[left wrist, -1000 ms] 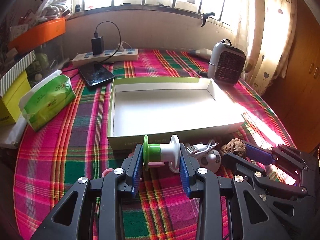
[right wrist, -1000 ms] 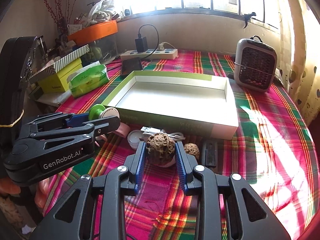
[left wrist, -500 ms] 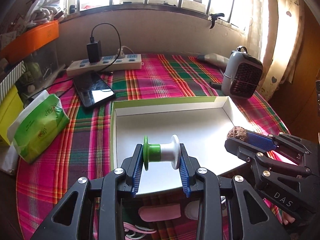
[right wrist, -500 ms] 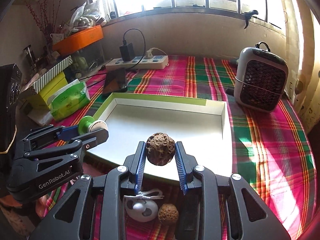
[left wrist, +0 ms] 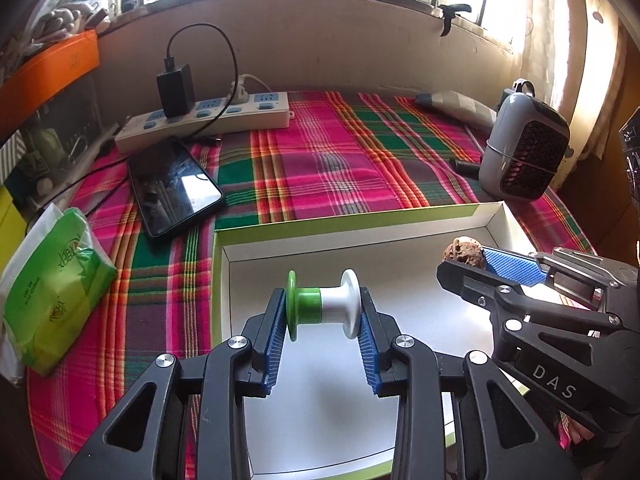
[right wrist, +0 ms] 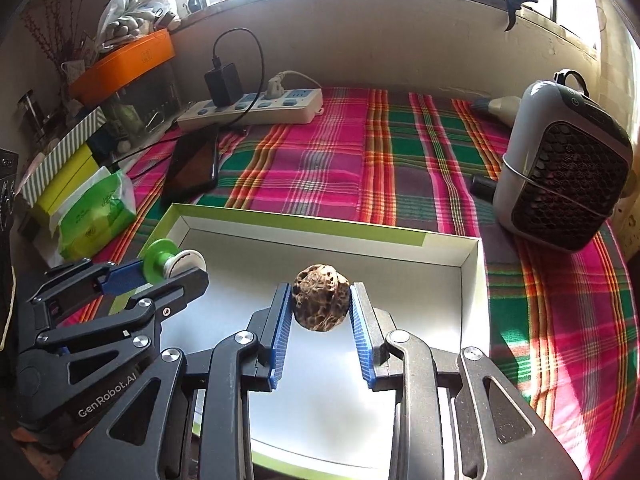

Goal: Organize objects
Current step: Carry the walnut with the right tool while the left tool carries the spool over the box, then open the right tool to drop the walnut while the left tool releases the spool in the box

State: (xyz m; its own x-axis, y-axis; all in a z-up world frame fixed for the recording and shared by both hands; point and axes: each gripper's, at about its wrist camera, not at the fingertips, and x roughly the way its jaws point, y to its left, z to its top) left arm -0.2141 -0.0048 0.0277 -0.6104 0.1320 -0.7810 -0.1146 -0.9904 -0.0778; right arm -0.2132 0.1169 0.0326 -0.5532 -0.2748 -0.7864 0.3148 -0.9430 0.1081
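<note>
Sunlight is pouring through the barred window onto a table draped in a pink, green and red plaid cloth (left wrist: 340, 168), and both grippers are hanging over the shallow white cardboard tray with the lime-green rim (left wrist: 280, 228) near the table's front edge. The left gripper (left wrist: 323, 320) is clamping a plastic spool, half green and half white (left wrist: 324, 309), end to end between its blue ribbed pads, the spool lying crosswise and sitting clear above the tray's white floor, toward the tray's left wall. The right gripper (right wrist: 320, 312) is pinching a brown, wrinkled walnut-like ball (right wrist: 321, 303) between its pads, fingers fairly narrow, the ball hanging above the tray floor toward the right half. Seen from the left wrist, the right gripper is reaching in over the tray's right side.

Beyond the tray's far wall, a black smartphone (left wrist: 174, 186) is lying screen-up toward the table's back-left, just in front of a white power strip (left wrist: 208, 120) carrying a black charger. A green tissue pack (left wrist: 52, 292) is sitting at the left edge, and a grey mini heater with a dark grille (right wrist: 568, 168) is standing at the right edge.
</note>
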